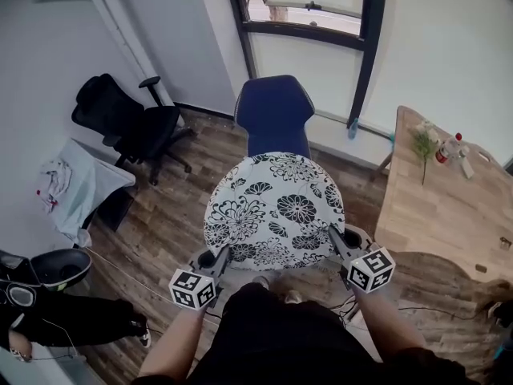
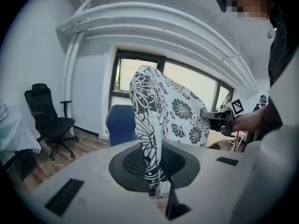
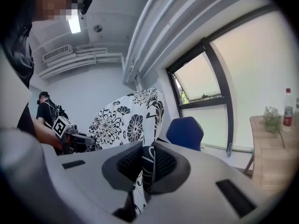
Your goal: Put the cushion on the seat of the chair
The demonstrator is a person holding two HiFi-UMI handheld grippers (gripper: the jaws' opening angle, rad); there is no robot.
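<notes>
The cushion is a round, fairly flat pad, white with big black flower prints all over it. We've got it up in the air in front of us, above the wood floor and on the near side of the blue chair. In the head view only the chair's backrest shows, past the cushion's far edge.

The left gripper has its jaws closed down on the cushion's near-left edge. In the left gripper view the printed fabric is squeezed between the two dark ribbed pads, and the rest of the pad rises from there, seen almost edge-on.

It's the same on the other side. The right gripper is clamped on the near-right edge, with a fold of the black-and-white cover pinched tight between its pads in the right gripper view. So neither claw is spread at all, and both are biting the cushion.

Off to the left sits a black office chair, and a wooden table is on the right.
</notes>
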